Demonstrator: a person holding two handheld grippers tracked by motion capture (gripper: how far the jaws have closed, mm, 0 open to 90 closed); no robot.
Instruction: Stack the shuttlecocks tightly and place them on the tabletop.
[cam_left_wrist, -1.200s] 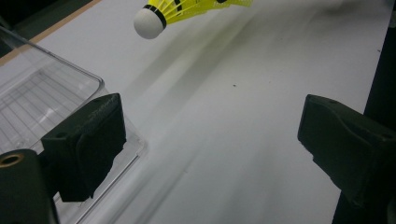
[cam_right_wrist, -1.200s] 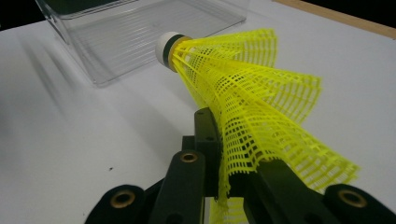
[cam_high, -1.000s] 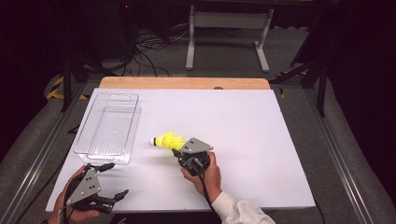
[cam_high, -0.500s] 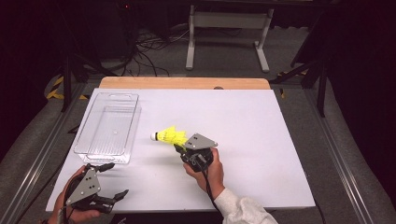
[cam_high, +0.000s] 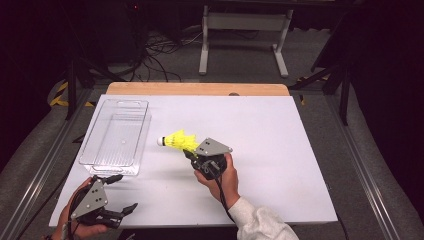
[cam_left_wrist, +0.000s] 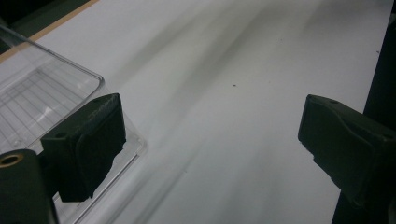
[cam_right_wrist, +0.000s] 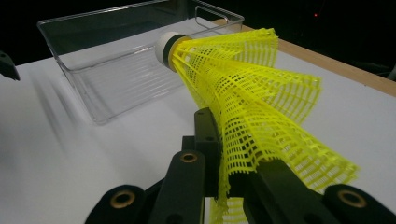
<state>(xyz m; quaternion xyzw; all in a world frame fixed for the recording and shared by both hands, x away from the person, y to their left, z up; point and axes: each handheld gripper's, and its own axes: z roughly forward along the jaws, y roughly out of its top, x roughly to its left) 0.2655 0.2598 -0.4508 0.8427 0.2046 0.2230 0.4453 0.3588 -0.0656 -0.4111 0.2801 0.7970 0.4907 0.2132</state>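
Lower left of the high view: our left gripper (cam_high: 120, 195), jaws wide, nothing between. Left of centre: clear plastic bin (cam_high: 117, 136) on the white tabletop (cam_high: 280, 150). Centre: yellow shuttlecock (cam_high: 176, 140), lifted, skirt pinched in our right gripper (cam_high: 189, 154), cork toward the bin.

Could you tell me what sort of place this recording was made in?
Probably a lab or studio recording bench: a white table in a dark room, loose cables and a metal stand on the floor behind it.
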